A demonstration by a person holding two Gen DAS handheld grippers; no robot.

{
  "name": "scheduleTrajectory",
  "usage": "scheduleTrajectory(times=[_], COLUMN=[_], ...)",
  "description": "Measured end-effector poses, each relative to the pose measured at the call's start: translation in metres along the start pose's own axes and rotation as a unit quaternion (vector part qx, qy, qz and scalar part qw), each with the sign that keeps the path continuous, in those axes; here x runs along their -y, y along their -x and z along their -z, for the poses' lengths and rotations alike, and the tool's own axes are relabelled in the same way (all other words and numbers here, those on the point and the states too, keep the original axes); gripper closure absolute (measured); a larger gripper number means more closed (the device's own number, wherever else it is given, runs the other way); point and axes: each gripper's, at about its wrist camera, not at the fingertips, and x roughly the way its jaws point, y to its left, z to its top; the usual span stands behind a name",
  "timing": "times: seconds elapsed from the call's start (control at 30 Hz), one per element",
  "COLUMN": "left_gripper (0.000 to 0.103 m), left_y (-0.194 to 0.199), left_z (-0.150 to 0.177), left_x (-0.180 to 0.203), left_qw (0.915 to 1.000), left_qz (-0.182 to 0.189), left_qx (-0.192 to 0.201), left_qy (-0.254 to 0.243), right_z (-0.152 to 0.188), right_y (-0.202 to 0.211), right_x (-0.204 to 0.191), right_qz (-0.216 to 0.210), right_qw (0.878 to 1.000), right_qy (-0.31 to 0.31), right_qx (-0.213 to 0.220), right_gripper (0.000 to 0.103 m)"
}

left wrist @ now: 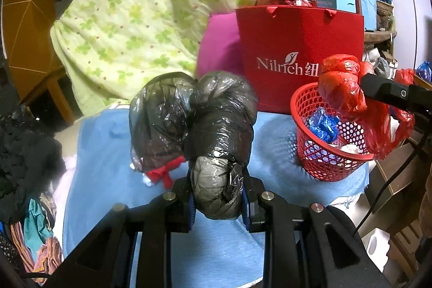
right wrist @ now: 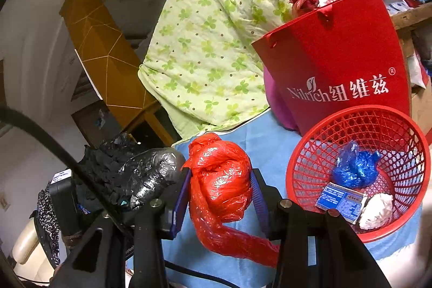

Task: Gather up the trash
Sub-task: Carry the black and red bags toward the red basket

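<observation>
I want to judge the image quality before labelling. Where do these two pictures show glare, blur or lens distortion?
Left wrist view: shiny glare streaks on the black plastic bag held in the left gripper; the frame edges are dark and bent by the fisheye. Right wrist view: bright highlights on the red plastic bag in the right gripper; the red mesh basket stays sharp, but the far left edge is soft and curved.

The left black two-finger gripper (left wrist: 218, 193) has angular matte-black plastic arms with long slots cut through them, round silver pivot pins at the joints, and blue ribbed pads (left wrist: 190, 212) lining the inner faces of its fingers. The right black two-finger gripper (right wrist: 220, 196) is built the same way, with silver pins, slotted black arms and blue ridged pads (right wrist: 257, 193). A thin black cable (right wrist: 54, 142) curves across the left of the right wrist view.
</observation>
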Motion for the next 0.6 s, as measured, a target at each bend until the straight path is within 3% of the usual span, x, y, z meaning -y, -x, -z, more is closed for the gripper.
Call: scheduleTrajectory(times=[0.6], left_gripper=[0.075], left_y=[-0.003], left_z=[-0.008], left_x=[0.026], left_qw=[0.9994], left_qz=[0.013], left_qx=[-0.004], left_qy=[-0.031], right_z=[-0.002], right_y=[0.018], right_x=[0.026], right_qz=[0.015], right_qw=[0.999], right_qy=[-0.025], right_qx=[0.014], right_gripper=[0.057])
